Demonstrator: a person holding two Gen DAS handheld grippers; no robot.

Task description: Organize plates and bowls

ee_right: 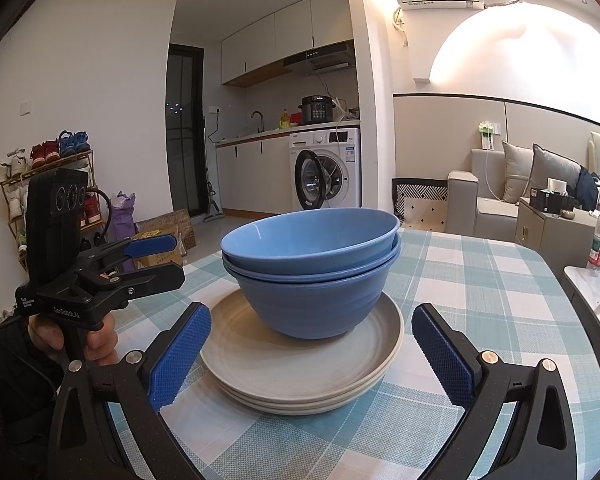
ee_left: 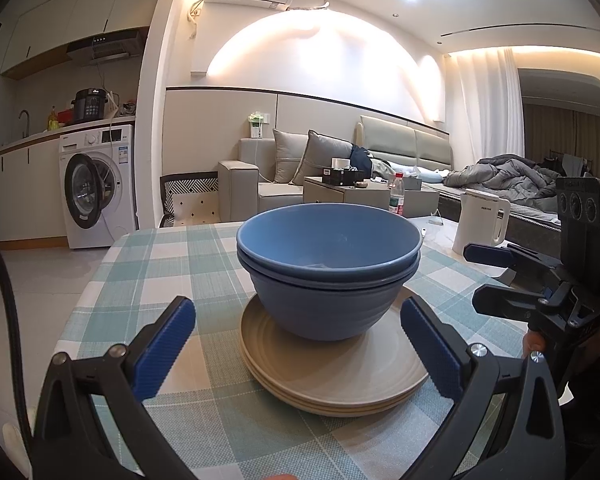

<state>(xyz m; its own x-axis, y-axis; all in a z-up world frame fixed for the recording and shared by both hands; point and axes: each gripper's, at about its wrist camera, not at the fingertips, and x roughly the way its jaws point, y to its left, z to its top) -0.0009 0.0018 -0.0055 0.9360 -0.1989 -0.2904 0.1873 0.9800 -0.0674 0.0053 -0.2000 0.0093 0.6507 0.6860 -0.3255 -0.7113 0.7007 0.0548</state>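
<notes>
While our left gripper (ee_left: pixel 298 338) and right gripper (ee_right: pixel 312 346) wait wide open with nothing in them, the blue bowls (ee_right: pixel 312 272) sit stacked on the beige plates (ee_right: pixel 300 372) on the checked table (ee_right: pixel 480 292).

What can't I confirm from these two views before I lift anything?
- Plate count: stacked beige plates, rims overlap in both views.
- Lower blue bowl's inside: covered by the top bowl.
- Table's near edge: cut off by both frames.
</notes>
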